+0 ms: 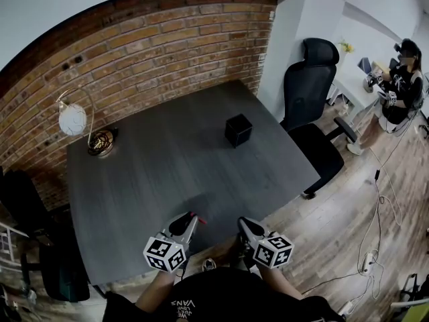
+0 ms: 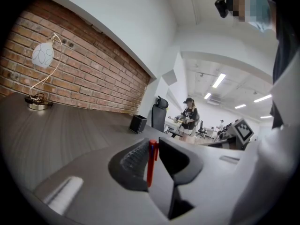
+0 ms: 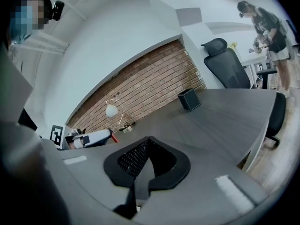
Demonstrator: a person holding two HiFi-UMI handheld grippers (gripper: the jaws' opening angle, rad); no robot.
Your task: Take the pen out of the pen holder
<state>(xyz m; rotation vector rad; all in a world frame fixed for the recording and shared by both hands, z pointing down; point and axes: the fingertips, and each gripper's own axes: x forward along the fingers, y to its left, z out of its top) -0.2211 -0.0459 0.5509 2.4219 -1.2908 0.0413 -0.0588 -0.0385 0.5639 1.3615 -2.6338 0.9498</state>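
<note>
The black square pen holder [image 1: 238,129] stands on the far right part of the dark grey table [image 1: 167,166], well away from both grippers; it also shows in the left gripper view [image 2: 138,123] and the right gripper view [image 3: 189,99]. My left gripper [image 1: 194,217] hovers over the table's near edge, shut on a red pen [image 2: 151,163] that stands upright between its jaws. The pen's red end [image 1: 200,219] pokes out at the jaw tips. My right gripper [image 1: 242,223] hangs beside it to the right. Its jaws [image 3: 147,142] meet with nothing between them.
A white-shaded desk lamp [image 1: 74,121] stands at the table's far left by the brick wall. A black office chair [image 1: 312,99] sits off the right edge. A person [image 1: 402,79] stands at a desk at the back right. Cables [image 1: 375,247] lie on the wooden floor.
</note>
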